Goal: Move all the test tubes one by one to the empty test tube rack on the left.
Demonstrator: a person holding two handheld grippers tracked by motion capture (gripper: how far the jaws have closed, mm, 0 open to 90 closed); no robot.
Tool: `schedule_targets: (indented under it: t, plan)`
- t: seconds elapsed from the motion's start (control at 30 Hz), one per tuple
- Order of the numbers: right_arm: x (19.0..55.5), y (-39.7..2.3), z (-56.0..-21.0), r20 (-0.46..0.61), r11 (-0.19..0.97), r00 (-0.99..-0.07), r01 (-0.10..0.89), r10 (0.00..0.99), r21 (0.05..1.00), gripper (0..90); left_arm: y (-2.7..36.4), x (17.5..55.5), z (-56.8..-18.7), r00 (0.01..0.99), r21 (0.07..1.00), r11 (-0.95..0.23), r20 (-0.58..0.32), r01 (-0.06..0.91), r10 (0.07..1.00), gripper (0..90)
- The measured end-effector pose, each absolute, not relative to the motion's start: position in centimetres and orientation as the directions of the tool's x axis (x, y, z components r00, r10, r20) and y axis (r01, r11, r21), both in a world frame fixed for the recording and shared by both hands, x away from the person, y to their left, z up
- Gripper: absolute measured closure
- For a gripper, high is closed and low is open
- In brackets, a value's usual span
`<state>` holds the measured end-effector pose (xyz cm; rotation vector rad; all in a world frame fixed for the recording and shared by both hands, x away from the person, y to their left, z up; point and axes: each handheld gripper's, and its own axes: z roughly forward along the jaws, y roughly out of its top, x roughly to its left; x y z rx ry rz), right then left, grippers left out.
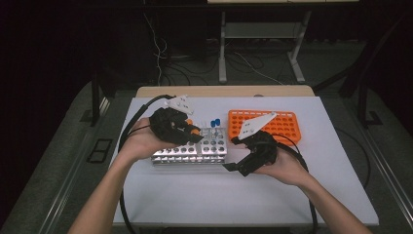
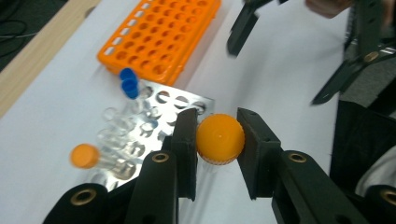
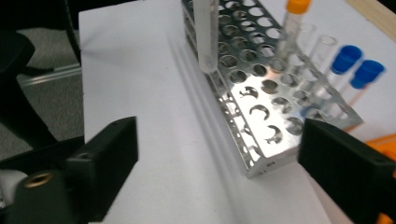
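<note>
- Tube point(image 2: 219, 139) with orange cap is clamped in left gripper point(image 2: 218, 154); tilting it over metal rack point(image 3: 261, 100) may miss the hole.
- Right gripper point(image 3: 215, 154) stands wide apart, holding nothing, and may bump the rack.

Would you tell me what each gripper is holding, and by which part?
The left gripper clamps an orange-capped tube by its cap, a pad on either side. The right gripper stands open, holding nothing.
</note>
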<state>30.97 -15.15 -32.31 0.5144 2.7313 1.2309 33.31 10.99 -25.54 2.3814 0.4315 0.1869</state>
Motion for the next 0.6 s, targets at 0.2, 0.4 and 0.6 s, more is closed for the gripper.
schedule_targets:
  t: [0.2, 0.4, 0.6]
  plan:
    - [31.3, -16.9, -32.5, 0.068, 0.574, -0.918, 0.301, 0.391, 0.762, 0.2, 11.8, 34.3, -25.6, 0.919, 0.661, -0.699, 0.034, 0.273, 0.392, 68.6]
    - [31.2, -18.5, -33.1, 0.094, 0.547, -0.903, 0.334, 0.42, 0.767, 0.2, 12.9, 35.5, -25.6, 0.899, 0.651, -0.698, 0.055, 0.298, 0.434, 68.6]
    - [30.7, -20.1, -34.0, 0.122, 0.514, -0.886, 0.367, 0.447, 0.775, 0.2, 13.9, 36.9, -25.9, 0.875, 0.663, -0.674, 0.06, 0.324, 0.48, 68.7]
